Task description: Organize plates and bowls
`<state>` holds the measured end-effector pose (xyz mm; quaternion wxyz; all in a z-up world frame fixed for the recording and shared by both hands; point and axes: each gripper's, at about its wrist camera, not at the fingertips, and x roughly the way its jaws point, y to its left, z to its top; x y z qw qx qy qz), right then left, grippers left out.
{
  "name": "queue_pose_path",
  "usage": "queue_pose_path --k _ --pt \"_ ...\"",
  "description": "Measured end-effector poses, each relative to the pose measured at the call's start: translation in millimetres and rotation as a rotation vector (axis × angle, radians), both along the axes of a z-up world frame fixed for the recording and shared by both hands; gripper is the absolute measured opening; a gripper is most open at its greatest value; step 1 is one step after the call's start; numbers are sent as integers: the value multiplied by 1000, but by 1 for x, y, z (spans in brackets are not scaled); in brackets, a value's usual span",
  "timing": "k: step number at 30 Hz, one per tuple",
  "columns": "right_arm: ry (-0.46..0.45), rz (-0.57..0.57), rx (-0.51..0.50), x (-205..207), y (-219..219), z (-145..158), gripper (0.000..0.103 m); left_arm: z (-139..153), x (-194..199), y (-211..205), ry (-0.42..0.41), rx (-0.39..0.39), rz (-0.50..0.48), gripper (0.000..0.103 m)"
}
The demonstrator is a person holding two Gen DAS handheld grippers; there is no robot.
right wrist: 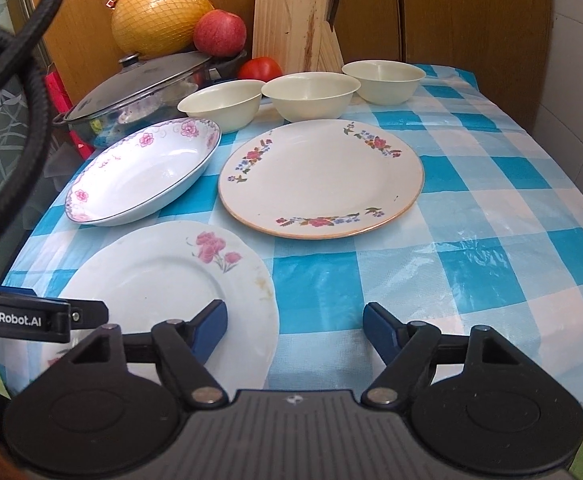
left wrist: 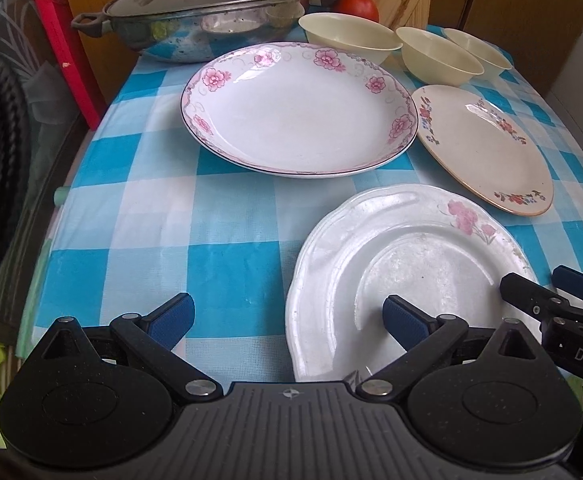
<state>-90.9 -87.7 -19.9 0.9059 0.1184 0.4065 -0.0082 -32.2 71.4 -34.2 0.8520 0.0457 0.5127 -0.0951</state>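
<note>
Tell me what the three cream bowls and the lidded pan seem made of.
Three cream bowls: likely plastic or melamine, by their matte, even, thin walls. Lidded pan: polished metal, its side mirroring the cloth; its smoky lid looks like glass.

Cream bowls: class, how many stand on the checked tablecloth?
3, in a row at the far edge: left bowl beside the pan, middle bowl, right bowl nearest the knife block. None appears hidden.

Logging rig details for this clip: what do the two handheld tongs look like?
Both tongs are alike: the left tongs and right tongs have black linkage arms with silver pivot pins, blue textured pads, round black housings and a ribbed grey body. One side bears white "GenRobot.AI" lettering. Black braided cable trails nearby.
</note>
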Motion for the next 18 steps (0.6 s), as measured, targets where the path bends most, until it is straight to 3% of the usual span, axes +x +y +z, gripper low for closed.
queue_pose_path --k 6,8,10,13,18 --pt "1 43 -11 -2 3 0 60 -3 0 -3 1 -24 -14 103" --pt "-4 69 28 -3 1 1 41 -2 1 -6 -2 -26 -28 101" --pt "-3 99 62 -3 2 2 31 -1 0 -13 -4 -33 -70 98" --pt "8 115 63 -1 3 2 31 1 -6 -31 -5 -44 -164 94" --pt "29 103 96 0 -5 1 28 0 -4 -35 -4 -35 -161 93"
